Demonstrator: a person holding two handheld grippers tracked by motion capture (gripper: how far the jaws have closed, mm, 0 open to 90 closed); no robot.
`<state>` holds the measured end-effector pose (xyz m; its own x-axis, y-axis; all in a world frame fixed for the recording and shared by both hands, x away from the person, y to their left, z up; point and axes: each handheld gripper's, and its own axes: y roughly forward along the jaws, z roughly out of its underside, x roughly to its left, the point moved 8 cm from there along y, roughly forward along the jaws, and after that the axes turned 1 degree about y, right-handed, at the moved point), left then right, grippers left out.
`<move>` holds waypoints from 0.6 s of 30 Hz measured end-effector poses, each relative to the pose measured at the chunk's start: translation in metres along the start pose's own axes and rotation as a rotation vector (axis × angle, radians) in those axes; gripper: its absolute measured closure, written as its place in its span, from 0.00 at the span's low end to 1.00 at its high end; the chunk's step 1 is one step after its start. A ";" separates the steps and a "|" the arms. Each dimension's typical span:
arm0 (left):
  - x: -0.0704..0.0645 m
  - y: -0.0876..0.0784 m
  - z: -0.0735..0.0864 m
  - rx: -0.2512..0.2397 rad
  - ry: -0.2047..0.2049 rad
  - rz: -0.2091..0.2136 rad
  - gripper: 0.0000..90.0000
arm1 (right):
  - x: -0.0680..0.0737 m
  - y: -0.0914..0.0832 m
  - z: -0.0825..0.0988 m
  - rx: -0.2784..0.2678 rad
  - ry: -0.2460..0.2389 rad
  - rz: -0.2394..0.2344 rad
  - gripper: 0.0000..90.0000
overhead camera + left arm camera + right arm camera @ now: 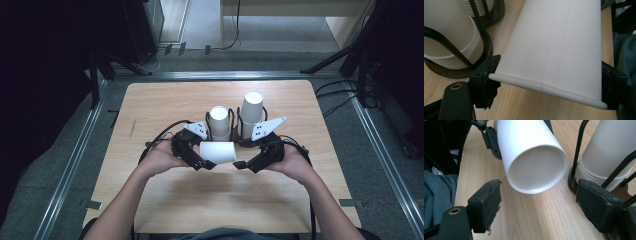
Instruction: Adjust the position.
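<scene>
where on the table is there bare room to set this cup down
Bare wood lies along the table left edge, along its right edge beyond the right gripper, and across the near strip before the hands. Crowded: the middle, where two cup stacks stand behind the paper cup held by the left gripper.

A white paper cup [218,152] lies level above the wooden table, its closed base facing right.

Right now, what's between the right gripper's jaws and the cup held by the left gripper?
Bare wooden table; in the right gripper view, the open right gripper faces the paper cup base, nothing between.
</scene>
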<state>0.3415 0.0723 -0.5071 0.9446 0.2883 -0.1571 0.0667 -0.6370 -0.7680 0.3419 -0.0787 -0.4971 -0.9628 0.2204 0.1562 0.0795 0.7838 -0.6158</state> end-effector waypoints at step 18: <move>-0.007 0.029 0.007 0.163 0.041 0.016 0.22 | 0.008 0.023 0.007 0.074 -0.031 -0.024 0.23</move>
<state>0.3350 0.0572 -0.5322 0.9575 0.2478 -0.1473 0.0016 -0.5154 -0.8569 0.3339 -0.0631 -0.5152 -0.9717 0.1836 0.1485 0.0383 0.7430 -0.6682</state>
